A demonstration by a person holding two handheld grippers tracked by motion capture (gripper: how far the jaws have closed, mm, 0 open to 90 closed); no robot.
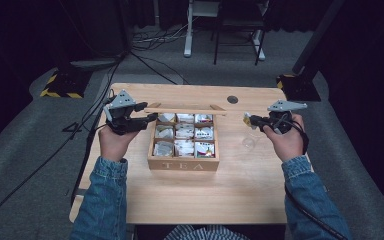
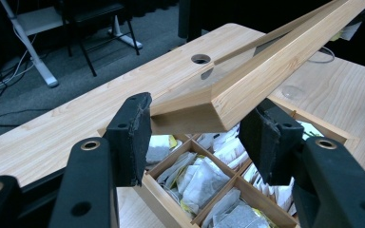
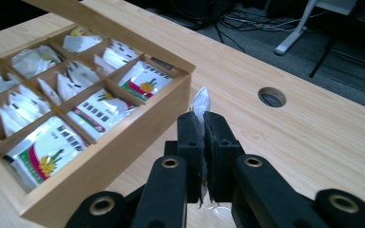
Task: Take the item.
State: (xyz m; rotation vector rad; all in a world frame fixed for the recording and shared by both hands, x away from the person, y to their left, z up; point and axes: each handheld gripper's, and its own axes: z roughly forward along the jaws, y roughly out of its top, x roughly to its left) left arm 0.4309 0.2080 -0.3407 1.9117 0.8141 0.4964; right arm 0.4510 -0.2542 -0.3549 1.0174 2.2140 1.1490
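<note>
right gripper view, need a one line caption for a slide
Right gripper fingers pinch a tea bag packet beside the open wooden tea box of sachets.

The high view looks forward and down from above the person's side, the tabletop (image 1: 240, 185) mid-frame. Both gripper views ride close and low behind their black fingers (image 2: 133, 137), and all three views share the tea box (image 1: 183, 161).

Both forearms, in denim sleeves, reach forward from the near edge. The left gripper (image 1: 147, 112) points toward the right one, jaws held partly apart and clamped on something wide. The right gripper (image 1: 250, 120) points back toward it, jaws pressed nearly together.
</note>
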